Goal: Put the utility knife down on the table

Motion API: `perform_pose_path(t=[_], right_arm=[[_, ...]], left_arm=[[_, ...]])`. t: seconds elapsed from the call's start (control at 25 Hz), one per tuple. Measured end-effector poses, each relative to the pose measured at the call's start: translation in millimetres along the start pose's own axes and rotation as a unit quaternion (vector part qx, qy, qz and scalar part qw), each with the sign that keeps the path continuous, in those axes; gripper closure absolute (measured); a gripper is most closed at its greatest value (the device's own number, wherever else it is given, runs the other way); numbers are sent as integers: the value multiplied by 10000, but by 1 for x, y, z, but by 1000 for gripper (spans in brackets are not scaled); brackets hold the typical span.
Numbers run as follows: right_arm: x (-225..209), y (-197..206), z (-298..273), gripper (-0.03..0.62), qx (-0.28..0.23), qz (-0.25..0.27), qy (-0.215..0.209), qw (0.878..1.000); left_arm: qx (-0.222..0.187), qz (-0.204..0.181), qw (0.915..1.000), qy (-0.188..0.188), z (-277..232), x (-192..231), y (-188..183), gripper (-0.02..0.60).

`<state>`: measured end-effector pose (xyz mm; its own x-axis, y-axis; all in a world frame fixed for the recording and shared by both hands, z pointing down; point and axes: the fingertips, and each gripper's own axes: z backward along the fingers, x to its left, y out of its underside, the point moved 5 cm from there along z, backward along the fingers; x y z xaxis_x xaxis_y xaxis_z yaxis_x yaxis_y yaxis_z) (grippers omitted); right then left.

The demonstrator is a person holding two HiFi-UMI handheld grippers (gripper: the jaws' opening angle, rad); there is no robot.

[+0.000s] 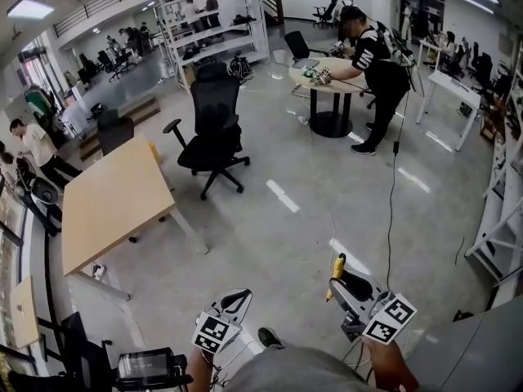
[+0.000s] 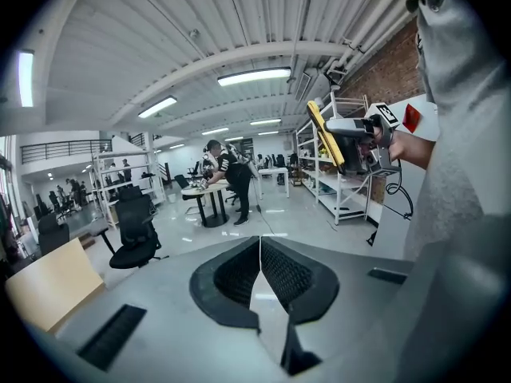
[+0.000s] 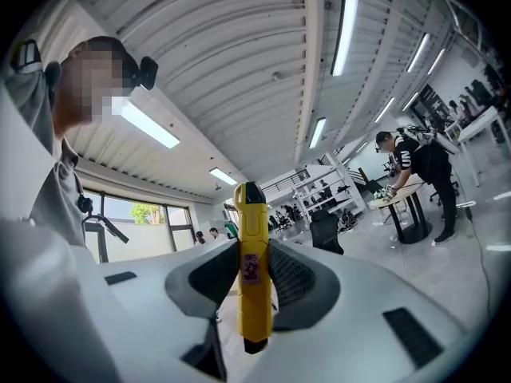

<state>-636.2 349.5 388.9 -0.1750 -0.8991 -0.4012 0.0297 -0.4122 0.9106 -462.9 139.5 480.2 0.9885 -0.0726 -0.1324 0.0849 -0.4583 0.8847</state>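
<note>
Right gripper: the jaws are pressed onto the utility knife from both sides. The ribbed pads bear on the flat faces of the yellow body. In the right gripper view the knife stands upright between the jaws. Its black-tipped end projects above them and its other end extends below. A small pink label sits on the body at the level of the pads.

Left gripper: the jaws are pressed together and meet along a single seam. Nothing is between them.

Position of the knife: in the head view the knife is carried in the air over the grey floor, to the right of the person's body. It points forward, away from the right gripper's marker cube. The knife touches no surface.

Surroundings: a light wooden tabletop stands at the left of the head view, well apart from both grippers, and its visible surface carries nothing. A black office chair stands just beyond the tabletop's far right corner. Farther back, another person leans over a round table that carries several small items too small to identify. White shelving racks stand at the rear of the room.
</note>
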Motion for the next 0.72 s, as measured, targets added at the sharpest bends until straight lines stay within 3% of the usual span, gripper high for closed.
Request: perform_pose_path(t=[0.36, 0.72], right_arm=[[-5, -16, -114, 476, -62, 271, 10, 9996], [5, -16, -185, 476, 216, 339, -301, 9987]], left_arm=[[-196, 64, 9998, -59, -11, 113, 12, 575], [-349, 296, 9981, -407, 8, 171, 22, 575]])
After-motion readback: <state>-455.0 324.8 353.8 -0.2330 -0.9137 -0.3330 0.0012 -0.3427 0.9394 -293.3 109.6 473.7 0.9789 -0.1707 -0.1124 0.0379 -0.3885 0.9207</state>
